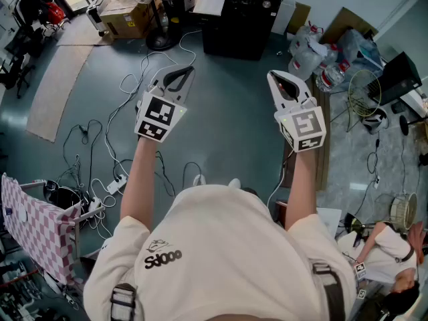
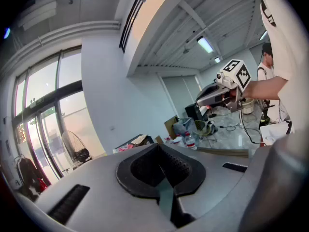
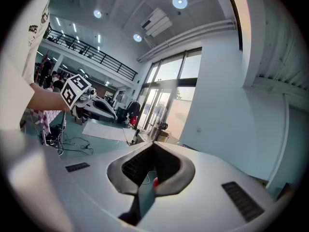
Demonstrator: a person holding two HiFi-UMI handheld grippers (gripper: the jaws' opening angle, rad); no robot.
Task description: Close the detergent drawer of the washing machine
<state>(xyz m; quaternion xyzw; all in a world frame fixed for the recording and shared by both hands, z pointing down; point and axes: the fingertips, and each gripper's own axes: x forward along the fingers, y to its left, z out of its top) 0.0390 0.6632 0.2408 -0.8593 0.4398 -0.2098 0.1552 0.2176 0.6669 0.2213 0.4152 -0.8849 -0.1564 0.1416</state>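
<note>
Well, I am holding both grippers out in front of me, side by side and well apart, and both are pointing almost level. My left gripper (image 1: 182,76) is pressing its two jaws together, and nothing is sitting between them. My right gripper (image 1: 277,82) is doing the same thing: jaws together, nothing in them.

I am looking for the washing machine and its detergent drawer, but they are not showing in any view. Under both grippers there is only the grey-blue floor (image 1: 227,132). Some cables (image 1: 127,84) are lying below my left gripper and off to its left. A black cabinet (image 1: 241,19) is standing ahead, past the tips of both grippers, and plastic bags (image 1: 307,52) are sitting ahead of my right gripper and off to its right.

So I am guessing the job is not started yet. I think I am holding the jaws shut because a drawer needs a push, not a grab, and shut jaws make one firm tip for pushing. I think I am holding both grippers up high so they are not bumping the floor or catching the cables.

I am thinking I have to find the machine first, turn to face it, and then bring one tip up to the front of the drawer.
</note>
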